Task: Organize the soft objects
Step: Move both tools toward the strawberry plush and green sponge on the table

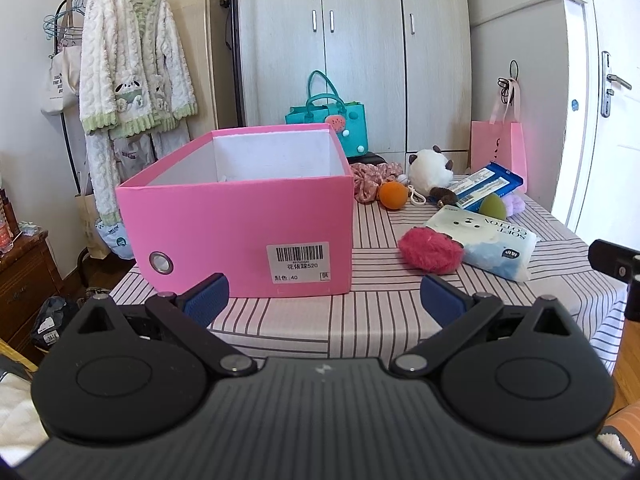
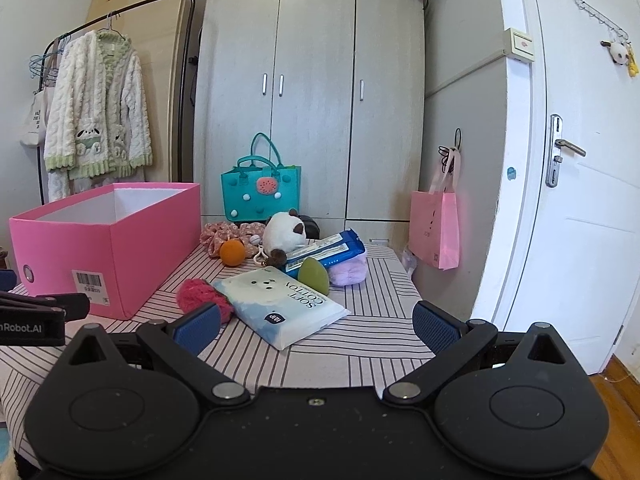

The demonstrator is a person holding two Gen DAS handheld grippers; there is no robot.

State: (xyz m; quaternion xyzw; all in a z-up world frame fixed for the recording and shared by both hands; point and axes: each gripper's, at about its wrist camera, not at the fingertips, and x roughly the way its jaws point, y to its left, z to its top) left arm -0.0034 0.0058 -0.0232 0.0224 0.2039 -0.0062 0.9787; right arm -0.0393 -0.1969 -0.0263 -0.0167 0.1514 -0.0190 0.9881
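The left gripper [image 1: 324,298] is level at the near edge of the striped table [image 1: 360,312], fingers spread wide and empty, facing the pink box [image 1: 240,224]. The right gripper [image 2: 316,326] is likewise wide and empty, aimed at the tissue pack [image 2: 280,304]. Beside that lie a red fluffy ball [image 2: 200,296], perhaps yarn, an orange ball [image 2: 233,252] and a panda toy [image 2: 282,232].
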